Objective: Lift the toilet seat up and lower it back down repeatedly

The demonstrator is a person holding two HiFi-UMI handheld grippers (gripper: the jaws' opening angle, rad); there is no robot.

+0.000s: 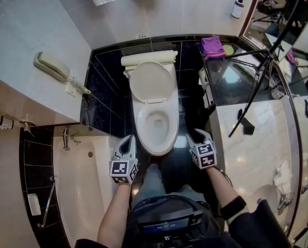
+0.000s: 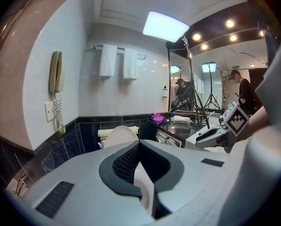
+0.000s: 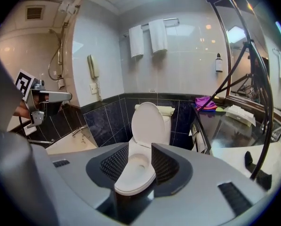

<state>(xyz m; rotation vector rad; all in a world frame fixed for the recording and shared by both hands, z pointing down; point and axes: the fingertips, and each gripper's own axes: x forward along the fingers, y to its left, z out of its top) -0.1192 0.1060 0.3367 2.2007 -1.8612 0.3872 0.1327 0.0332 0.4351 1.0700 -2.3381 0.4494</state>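
Toilet seat lies flat on the bowl, as far as the head view tells. Lid stands upright against the tank. Seat is white, glossy and oval. The toilet stands against the black-tiled wall, between bathtub and dark counter.

Head view only: left gripper and right gripper flank the bowl's front end. Each is just beside it, and neither touches the seat.

Right gripper view: jaws well apart, nothing gripped. Seat and bowl sit framed in the gap, farther off. The left gripper shows at frame left, over the tub. Two towels hang on a rail above the toilet.

Left gripper view: jaw tips together, nothing held. Only the top of the lid shows above them. The right gripper appears at frame right, with a tripod by the mirror.
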